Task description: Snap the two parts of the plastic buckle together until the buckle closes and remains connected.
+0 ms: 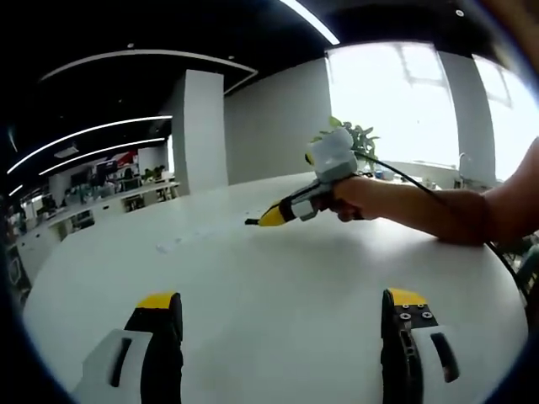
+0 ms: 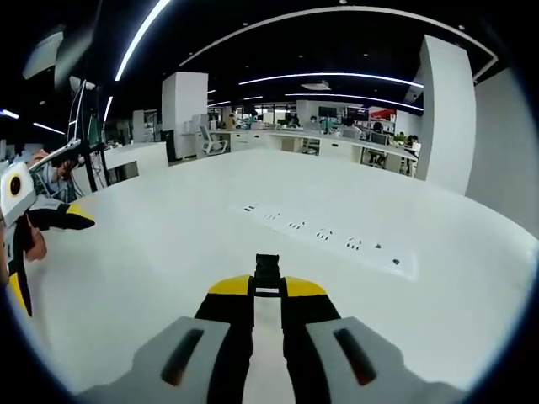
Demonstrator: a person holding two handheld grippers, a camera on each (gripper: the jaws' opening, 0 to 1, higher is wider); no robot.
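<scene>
My right gripper (image 2: 267, 288) is shut on a small black buckle part (image 2: 267, 268), which sticks out past its yellow tips above the white table (image 2: 168, 252). In the left gripper view a hand holds that same right gripper (image 1: 263, 219) low over the table, with the dark buckle part (image 1: 251, 222) at its tip. My left gripper (image 1: 282, 301) stands open with its jaws wide apart and nothing between them. At the left edge of the right gripper view, the left gripper (image 2: 46, 252) also looks open. I cannot make out a second buckle part.
The wide white table (image 1: 278, 261) carries a flush strip of power sockets (image 2: 324, 234) and a potted plant (image 1: 358, 139) behind the hand. A cable (image 1: 404, 175) runs along the person's forearm. Office desks and pillars stand far behind.
</scene>
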